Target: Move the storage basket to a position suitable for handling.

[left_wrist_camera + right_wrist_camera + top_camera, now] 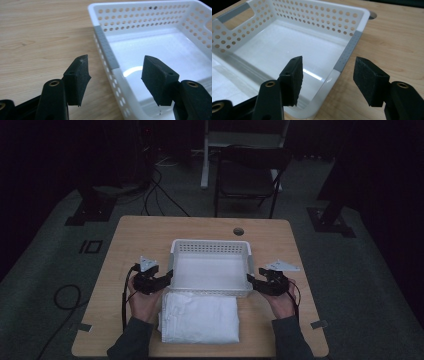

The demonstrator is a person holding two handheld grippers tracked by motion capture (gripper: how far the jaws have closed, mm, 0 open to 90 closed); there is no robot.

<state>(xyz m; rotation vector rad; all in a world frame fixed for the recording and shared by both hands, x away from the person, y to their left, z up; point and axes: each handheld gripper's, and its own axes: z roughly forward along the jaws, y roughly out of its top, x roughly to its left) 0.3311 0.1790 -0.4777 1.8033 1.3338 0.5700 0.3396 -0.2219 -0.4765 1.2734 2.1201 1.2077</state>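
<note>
White basket (210,246) rims sit between both grippers' open jaws, untouched

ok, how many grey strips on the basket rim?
2: one grey strip on the basket's left side rim, by the left gripper; the other on its right side rim, by the right gripper.

The high camera is looking down and forward over the whole table (150,232) from far up. Each tool's camera is looking from very close at one side of the white basket (110,56), which all three are sharing.
</note>
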